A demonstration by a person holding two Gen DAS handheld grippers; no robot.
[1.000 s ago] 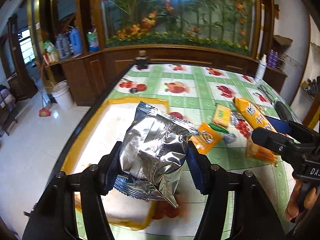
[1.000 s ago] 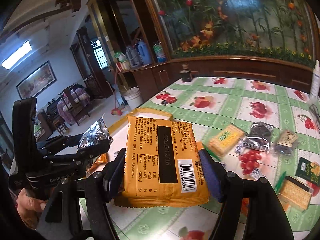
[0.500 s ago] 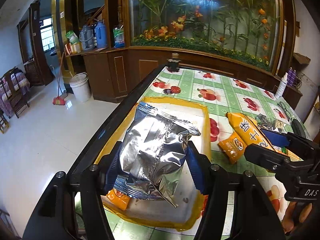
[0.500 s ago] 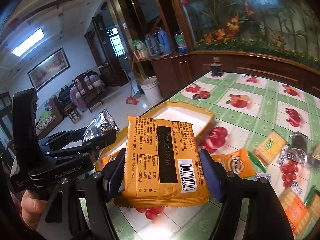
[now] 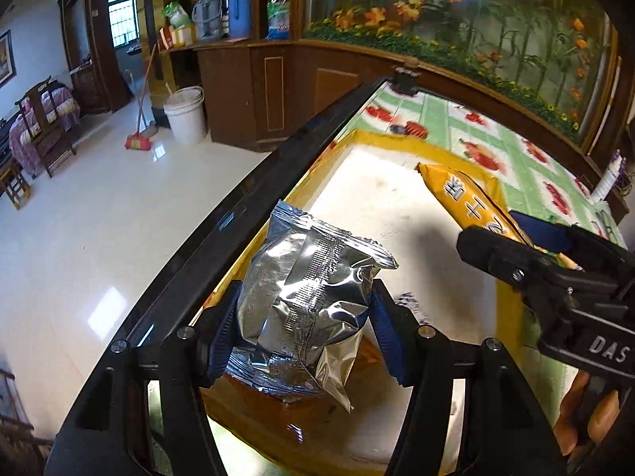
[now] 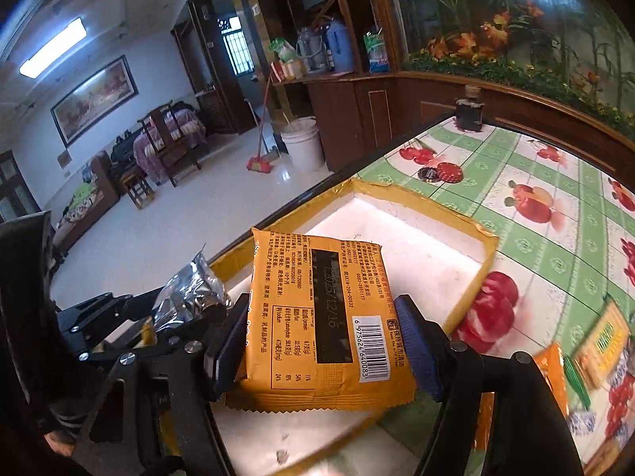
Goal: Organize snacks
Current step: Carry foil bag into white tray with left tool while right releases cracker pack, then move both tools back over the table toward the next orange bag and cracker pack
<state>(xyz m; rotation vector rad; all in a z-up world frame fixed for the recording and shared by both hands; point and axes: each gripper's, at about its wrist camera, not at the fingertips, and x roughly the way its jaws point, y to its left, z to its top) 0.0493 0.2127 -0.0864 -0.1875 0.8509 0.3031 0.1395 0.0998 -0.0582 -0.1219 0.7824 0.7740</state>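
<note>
My left gripper (image 5: 305, 329) is shut on a crinkled silver foil snack bag (image 5: 305, 301) and holds it above the near left corner of a shallow box (image 5: 401, 141) with yellow-taped walls and a white floor. My right gripper (image 6: 323, 341) is shut on a flat orange snack pack (image 6: 317, 317) with a barcode, held above the same box (image 6: 416, 200). In the left wrist view the orange pack (image 5: 472, 206) and the right gripper's black body show at the right. In the right wrist view the silver bag (image 6: 190, 293) shows at the left.
The table has a green fruit-print cloth (image 6: 555, 214) and a dark edge (image 5: 254, 198) close to the box. Several loose snack packs (image 6: 595, 341) lie right of the box. A dark jar (image 6: 468, 113) stands at the far corner. Open floor lies left of the table.
Both grippers have moved left with their packs, from over the loose snacks to over the box. Their grips have not changed.
</note>
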